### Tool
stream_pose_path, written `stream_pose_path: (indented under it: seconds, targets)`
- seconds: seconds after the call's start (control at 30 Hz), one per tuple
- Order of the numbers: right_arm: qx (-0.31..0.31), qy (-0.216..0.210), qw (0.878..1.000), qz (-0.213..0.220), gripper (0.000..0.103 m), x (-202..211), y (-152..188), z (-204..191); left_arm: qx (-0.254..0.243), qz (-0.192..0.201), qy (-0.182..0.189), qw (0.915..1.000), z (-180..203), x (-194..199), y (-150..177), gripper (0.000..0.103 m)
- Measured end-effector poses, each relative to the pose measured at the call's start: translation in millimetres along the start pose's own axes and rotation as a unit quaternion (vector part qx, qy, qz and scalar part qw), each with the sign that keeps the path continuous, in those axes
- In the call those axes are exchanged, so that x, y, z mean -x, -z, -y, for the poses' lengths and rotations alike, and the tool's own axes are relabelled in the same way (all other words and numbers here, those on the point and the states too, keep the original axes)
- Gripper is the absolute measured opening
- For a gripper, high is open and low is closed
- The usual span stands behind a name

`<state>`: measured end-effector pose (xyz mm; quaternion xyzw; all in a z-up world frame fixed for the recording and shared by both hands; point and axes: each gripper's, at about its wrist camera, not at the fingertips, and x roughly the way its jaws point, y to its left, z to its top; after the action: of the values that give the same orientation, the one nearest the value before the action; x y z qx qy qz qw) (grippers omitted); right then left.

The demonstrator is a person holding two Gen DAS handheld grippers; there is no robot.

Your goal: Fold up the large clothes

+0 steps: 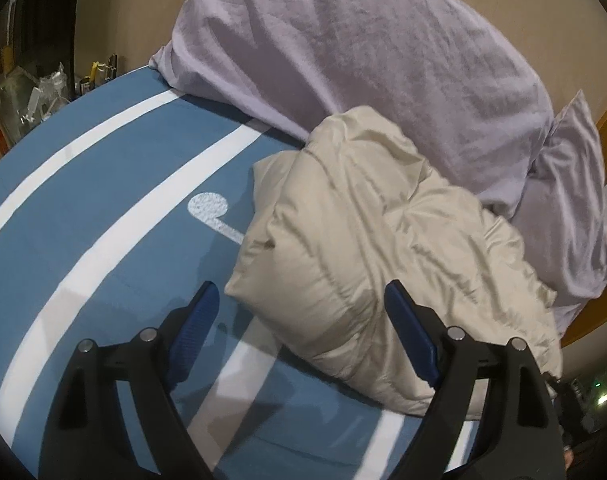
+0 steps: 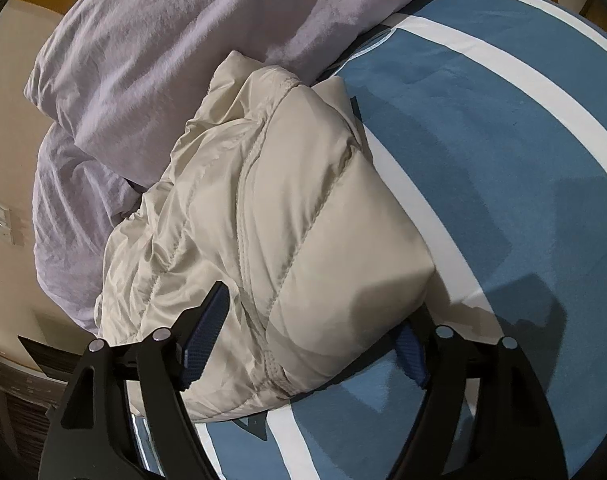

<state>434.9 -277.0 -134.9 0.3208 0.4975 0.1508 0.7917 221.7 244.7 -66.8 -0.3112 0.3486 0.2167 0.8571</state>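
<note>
— While the jacket [image 1: 367,248] lies bunched on the blue sheet [image 1: 95,248], against the lilac pillows [image 1: 375,56], which step am I on?

— Judging by the pile, an early one. The cream padded jacket is folded over itself in a lump, not flat, so I would say you are setting up for a fold or a spread.

— And my jaws?

— Both sets stand wide. On the left gripper [image 1: 303,332] nothing is pinched: the near corner of the jacket sits between the blue pads [image 1: 195,332], but they do not press on it. On the right gripper [image 2: 311,336] the jacket's thick end bulges into the gap; the left pad rests beside the cloth, and I see no squeeze.

— So what does the next move call for?

— I think each gripper needs an edge or corner it can close on. The fabric looks slippery and puffy, so a bite on a seam [image 2: 263,216] should hold better than one on the bulk.

— What can't I make out?

— The right pad of the right gripper is half hidden behind the jacket, so I cannot tell whether it touches. Sleeves, collar and hem are lost in the folds, and the far side is tucked against the pillows.
</note>
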Motion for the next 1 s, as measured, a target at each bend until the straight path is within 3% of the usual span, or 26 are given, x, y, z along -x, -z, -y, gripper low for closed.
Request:
stream_pose_path:
  seconds: [0.33, 0.37, 0.4, 0.6, 0.67, 0.73, 1.0]
  targets:
    - [0.016, 0.01, 1.0, 0.009, 0.084, -7, 4, -8, 0.005, -0.026, -0.03, 0.9992, 8, -34, 1, 0.086]
    - [0.019, 0.012, 1.0, 0.012, 0.08, -7, 4, -10, 0.007, -0.027, -0.033, 0.9991, 8, -38, 1, 0.083]
    - [0.021, 0.018, 0.999, 0.017, 0.077, -7, 4, -10, 0.01, -0.028, -0.032, 0.999, 7, -41, 2, 0.074]
    - [0.036, 0.019, 0.998, 0.041, 0.044, -1, 7, -9, 0.003, -0.013, -0.018, 0.9997, 12, -37, 6, 0.042]
    - [0.05, 0.018, 0.997, 0.05, 0.034, 6, 10, -14, 0.001, -0.008, -0.011, 0.9999, 12, -30, 6, 0.038]
    - [0.065, 0.022, 0.996, 0.056, 0.032, 13, 13, -20, -0.003, -0.006, -0.009, 0.9999, 11, -22, 8, 0.036]
    - [0.111, 0.028, 0.993, 0.027, 0.031, 40, 52, -23, -0.04, -0.013, -0.022, 0.9989, -18, 24, 35, 0.035]
